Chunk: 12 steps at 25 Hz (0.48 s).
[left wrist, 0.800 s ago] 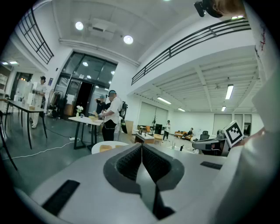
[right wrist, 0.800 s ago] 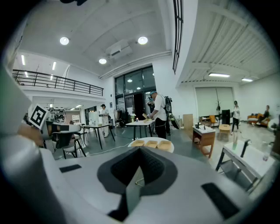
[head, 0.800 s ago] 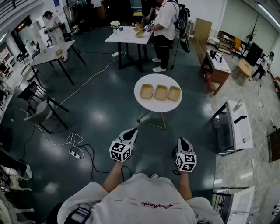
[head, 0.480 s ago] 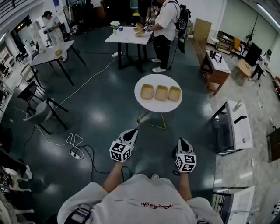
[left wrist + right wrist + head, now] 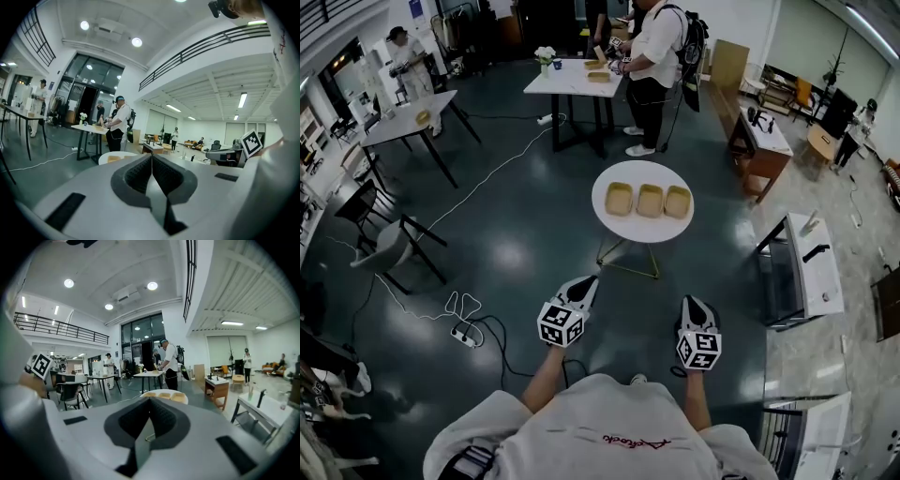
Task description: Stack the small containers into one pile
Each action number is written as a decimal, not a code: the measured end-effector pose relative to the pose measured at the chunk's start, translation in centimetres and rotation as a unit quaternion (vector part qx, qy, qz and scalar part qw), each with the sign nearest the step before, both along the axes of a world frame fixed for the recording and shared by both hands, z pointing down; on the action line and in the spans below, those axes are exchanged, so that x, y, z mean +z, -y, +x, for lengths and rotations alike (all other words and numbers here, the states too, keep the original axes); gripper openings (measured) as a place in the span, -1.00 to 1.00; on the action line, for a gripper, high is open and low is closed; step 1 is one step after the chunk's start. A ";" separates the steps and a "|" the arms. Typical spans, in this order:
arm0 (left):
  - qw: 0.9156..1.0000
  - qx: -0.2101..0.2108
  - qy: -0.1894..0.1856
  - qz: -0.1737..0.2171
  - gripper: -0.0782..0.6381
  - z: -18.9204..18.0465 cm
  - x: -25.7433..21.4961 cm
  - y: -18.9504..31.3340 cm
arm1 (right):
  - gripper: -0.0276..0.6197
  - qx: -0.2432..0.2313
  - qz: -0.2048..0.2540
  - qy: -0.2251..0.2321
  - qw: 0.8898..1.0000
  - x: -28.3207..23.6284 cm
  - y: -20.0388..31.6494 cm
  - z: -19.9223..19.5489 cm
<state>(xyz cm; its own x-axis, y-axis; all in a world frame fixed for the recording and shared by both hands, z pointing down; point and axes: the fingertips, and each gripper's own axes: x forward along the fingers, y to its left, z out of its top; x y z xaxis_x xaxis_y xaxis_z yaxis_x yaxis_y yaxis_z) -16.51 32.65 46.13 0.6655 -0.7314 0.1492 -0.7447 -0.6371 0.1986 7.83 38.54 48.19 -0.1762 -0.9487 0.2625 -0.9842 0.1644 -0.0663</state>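
Open hall with a dark polished floor point(image 5: 516, 253); other tables and persons stand beyond the round white bench point(image 5: 614, 225), which is taken as the landmark.

Round white bench: sited ahead of the operator, well apart from both grippers. Its top is bare but for the task items.

Left gripper point(image 5: 581, 283): held low on the operator's side of the bench, nose pointed toward it. Jaws pressed together, nothing between them.

Right gripper point(image 5: 692, 305): same side of the bench, alongside the left. Jaws likewise pressed together and empty.

Judgement: both are carried closed because no pick is in hand. This is the approach, and stacking has not begun.

Small containers point(image 5: 650, 201): three, tan, shallow, open side up. They sit in a row across the middle of the bench, just beside one another, none nested.

Judgement: the side-by-side row leaves each rim reachable, so either end container could go onto its neighbour first. Jaws must be spread before any grasp.
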 end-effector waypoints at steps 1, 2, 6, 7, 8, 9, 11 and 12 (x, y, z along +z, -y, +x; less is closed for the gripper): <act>1.000 0.002 0.000 0.001 -0.74 -0.3 0.0 0.2 | -0.85 0.002 0.000 -0.001 1.000 0.0 0.0 -0.3; 1.000 0.004 -0.001 0.001 -0.74 -0.5 -0.1 0.4 | -0.85 0.004 0.001 -0.002 1.000 0.0 0.1 -0.6; 1.000 0.011 0.000 0.005 -0.74 -1.0 -0.1 1.1 | -0.85 0.011 0.004 -0.005 1.000 -0.2 0.4 -1.3; 1.000 0.014 0.000 0.006 -0.74 -1.1 0.0 1.3 | -0.85 0.012 0.005 -0.005 1.000 -0.2 0.4 -1.6; 1.000 0.016 0.000 0.007 -0.74 -1.3 0.0 1.5 | -0.85 0.014 0.006 -0.006 1.000 -0.2 0.5 -1.8; 1.000 0.019 0.000 0.008 -0.74 -1.5 0.0 1.7 | -0.85 0.015 0.007 -0.006 1.000 -0.1 0.5 -2.1; 1.000 0.022 0.000 0.008 -0.74 -1.9 0.1 2.0 | -0.85 0.018 0.007 -0.008 1.000 -0.1 0.6 -2.6; 1.000 0.023 0.000 0.007 -0.74 -2.0 0.1 2.1 | -0.85 0.020 0.006 -0.008 1.000 0.0 0.6 -2.8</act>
